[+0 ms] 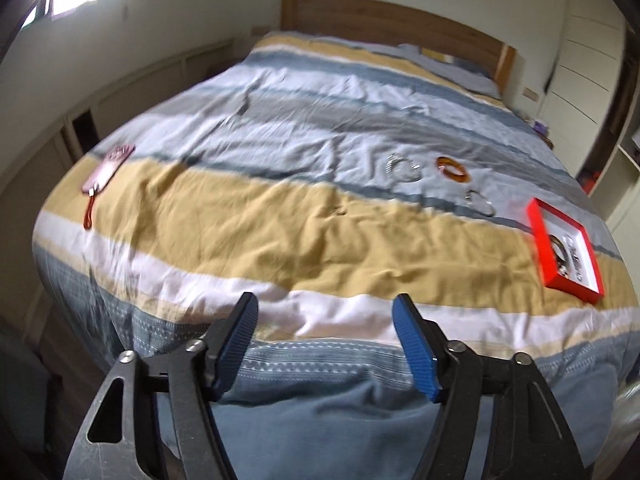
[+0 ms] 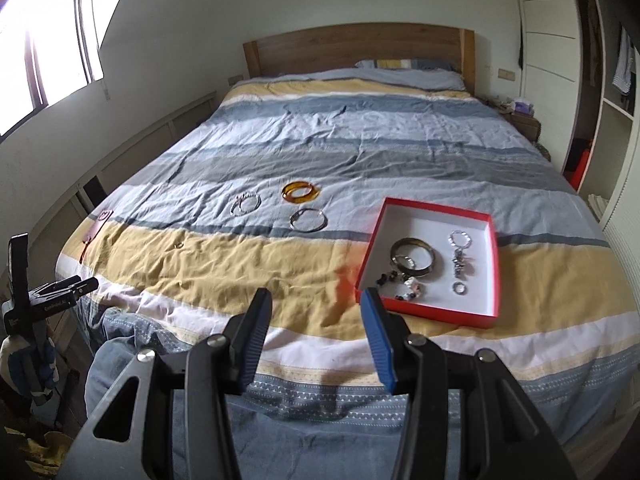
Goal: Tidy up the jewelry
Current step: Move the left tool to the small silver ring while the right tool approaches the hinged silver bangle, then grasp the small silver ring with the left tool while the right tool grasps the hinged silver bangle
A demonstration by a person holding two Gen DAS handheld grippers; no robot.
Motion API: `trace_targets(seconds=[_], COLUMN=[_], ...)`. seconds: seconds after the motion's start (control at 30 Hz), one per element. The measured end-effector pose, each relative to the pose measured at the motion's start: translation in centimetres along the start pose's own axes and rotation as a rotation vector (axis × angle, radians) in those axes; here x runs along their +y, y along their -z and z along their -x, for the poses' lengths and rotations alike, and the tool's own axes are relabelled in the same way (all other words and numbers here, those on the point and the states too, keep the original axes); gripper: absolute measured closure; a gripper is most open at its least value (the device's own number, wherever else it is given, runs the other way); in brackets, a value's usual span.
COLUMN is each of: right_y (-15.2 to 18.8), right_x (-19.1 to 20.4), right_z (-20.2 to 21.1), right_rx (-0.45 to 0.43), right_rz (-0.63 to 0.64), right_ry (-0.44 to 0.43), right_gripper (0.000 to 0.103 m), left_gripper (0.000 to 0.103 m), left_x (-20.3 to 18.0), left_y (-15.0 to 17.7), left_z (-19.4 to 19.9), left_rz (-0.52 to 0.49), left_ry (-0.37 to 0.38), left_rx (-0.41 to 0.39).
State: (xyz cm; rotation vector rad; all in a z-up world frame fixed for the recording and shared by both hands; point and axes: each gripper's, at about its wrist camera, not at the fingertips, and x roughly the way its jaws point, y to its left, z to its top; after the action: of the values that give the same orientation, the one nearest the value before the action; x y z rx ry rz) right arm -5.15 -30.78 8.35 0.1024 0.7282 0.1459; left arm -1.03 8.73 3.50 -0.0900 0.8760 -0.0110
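Hovering over bed (image 2: 280, 264), both grippers angled down, empty.

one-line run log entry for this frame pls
phase: between picks | left claw: open, empty | right claw: open, empty | red box: partly filled | on bed: amber bangle, silver bangle, beaded bracelet

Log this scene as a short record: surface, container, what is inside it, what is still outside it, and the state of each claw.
surface: striped blue, yellow and white bedspread
container: shallow red cardboard box with white inside, on the bedspread near its right edge
inside: dark metal bangle, beaded bracelet, silver keychain, small ring
outside: amber bangle, thin silver hoop bracelet, sparkly silver bracelet, tiny ring
left claw: open, empty
right claw: open, empty
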Motion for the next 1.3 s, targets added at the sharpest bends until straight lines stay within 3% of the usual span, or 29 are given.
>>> trace_targets(seconds=[0.1,0.43,0.63,0.83,1.13,1.3], right_y=[-0.4,-3.5,-6.1,-7.9,-9.2,-9.6], right_x=[0.5,0.7,0.0,-0.4,-0.7,-0.9], right_z=[-2.9,-14.6,-20.4,-24.8,-29.9,-32.3], right_rx=[0.037,0.16,0.183,0.193,0.216,0.237], right_rz=[0.014,0.004,-0.016,-0.024,-0.027,-0.042], right_ry=[-0.022,-0.05,-0.044,-0.05,-0.027,0.001], right_gripper=[0.059,0.059,0.059,0.059,0.059,0.059], left_gripper=[0.045,0.045,0.056,0.062,0.072,0.083], left_x=[0.9,-0.5,-1.4,-1.9,-1.8,-1.8], left_y=[-0.7,-5.1,-8.0,-8.9,-8.3,-8.1], left_z=[-2.3,-9.9,-15.7,-20.0,-23.1,-23.2], left_rz=[0.026,0.008,0.004,0.001,0.006,0.004], left_ry=[0.012,0.06,0.073,0.045,0.001,-0.003], left_rx=[0.025,0.058,0.09,0.126,0.141,0.134])
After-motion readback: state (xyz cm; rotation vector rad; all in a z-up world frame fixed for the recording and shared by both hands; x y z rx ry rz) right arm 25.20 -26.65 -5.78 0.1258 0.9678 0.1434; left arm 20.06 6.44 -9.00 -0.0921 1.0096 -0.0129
